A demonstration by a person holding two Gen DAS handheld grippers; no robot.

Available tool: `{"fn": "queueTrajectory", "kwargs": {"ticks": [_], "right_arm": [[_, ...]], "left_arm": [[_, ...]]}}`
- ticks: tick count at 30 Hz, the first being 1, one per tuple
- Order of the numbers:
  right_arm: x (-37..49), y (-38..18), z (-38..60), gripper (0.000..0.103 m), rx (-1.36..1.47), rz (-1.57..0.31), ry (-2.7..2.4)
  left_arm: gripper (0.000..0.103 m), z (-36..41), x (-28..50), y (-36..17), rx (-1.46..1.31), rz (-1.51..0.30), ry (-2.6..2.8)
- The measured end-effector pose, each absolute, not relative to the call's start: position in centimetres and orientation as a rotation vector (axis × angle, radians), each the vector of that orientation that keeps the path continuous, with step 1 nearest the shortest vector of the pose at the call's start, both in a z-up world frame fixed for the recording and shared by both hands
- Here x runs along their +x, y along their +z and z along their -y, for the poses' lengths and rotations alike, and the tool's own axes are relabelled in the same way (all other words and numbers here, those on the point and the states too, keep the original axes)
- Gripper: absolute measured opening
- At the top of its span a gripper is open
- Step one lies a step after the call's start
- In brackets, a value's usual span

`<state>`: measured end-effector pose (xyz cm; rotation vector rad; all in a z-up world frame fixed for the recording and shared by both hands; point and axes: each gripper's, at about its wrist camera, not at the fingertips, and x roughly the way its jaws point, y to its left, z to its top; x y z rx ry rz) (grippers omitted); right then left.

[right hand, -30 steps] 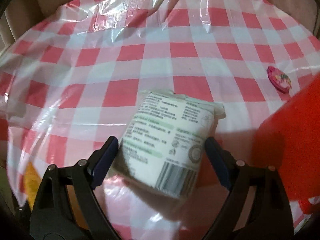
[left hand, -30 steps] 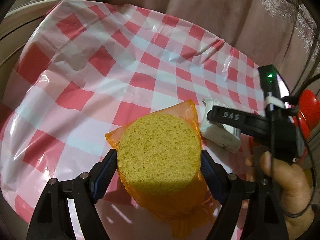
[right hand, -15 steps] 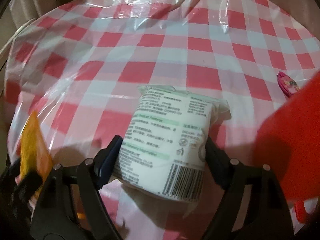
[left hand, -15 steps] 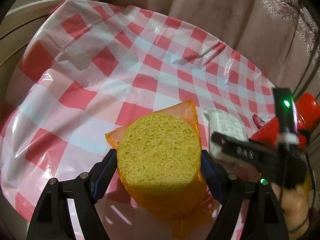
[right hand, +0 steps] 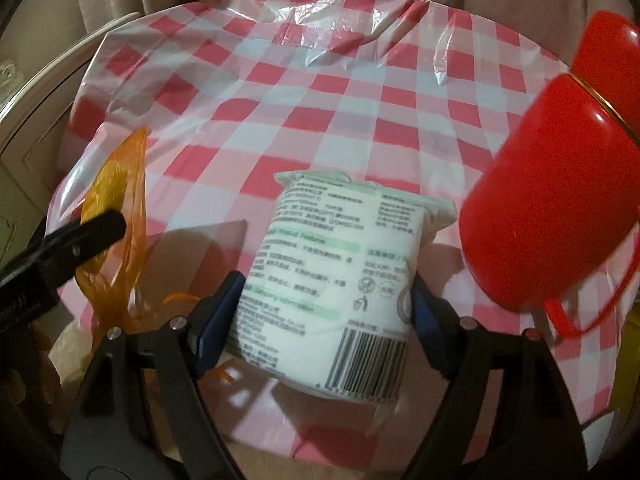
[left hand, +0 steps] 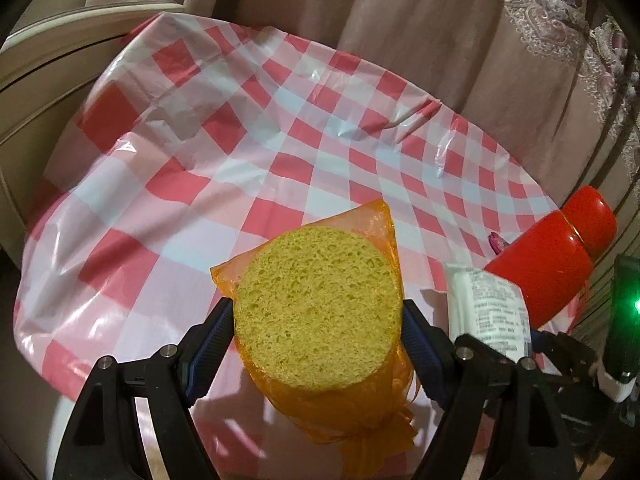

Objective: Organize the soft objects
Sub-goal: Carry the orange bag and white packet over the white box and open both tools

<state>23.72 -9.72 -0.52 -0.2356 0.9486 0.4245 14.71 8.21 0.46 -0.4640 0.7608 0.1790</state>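
Observation:
A round yellow sponge [left hand: 316, 304] in an orange mesh bag sits between the pads of my left gripper [left hand: 316, 316], which is shut on it and holds it above the checked tablecloth [left hand: 240, 140]. My right gripper [right hand: 328, 292] is shut on a white printed soft pack [right hand: 336, 256] with a barcode, also held off the table. In the left wrist view the pack [left hand: 486, 304] hangs close to the right of the sponge. In the right wrist view the orange mesh [right hand: 120, 200] and a left finger [right hand: 80, 236] show at the left.
A tall red flask [right hand: 552, 200] stands close to the right of the pack, also seen as the flask [left hand: 560, 256] in the left wrist view. A small pink item [left hand: 497, 241] lies by its base. Curtains hang behind the round table; pale wooden furniture [left hand: 60, 52] is at the left.
The right gripper has carried the white pack leftward and up, close beside the sponge. Both views have pulled back from the table. The sponge stays gripped.

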Motion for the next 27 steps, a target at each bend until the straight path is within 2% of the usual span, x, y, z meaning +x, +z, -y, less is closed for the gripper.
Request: {"fn": "queueTrajectory", "kwargs": {"ticks": [27], "right_arm": [[13.9, 3.5, 16.6, 0.082, -0.229, -0.888, 0.404]], "left_arm": [[0.081, -1.4, 7.2, 3.6, -0.441, -0.745, 0.057]]}}
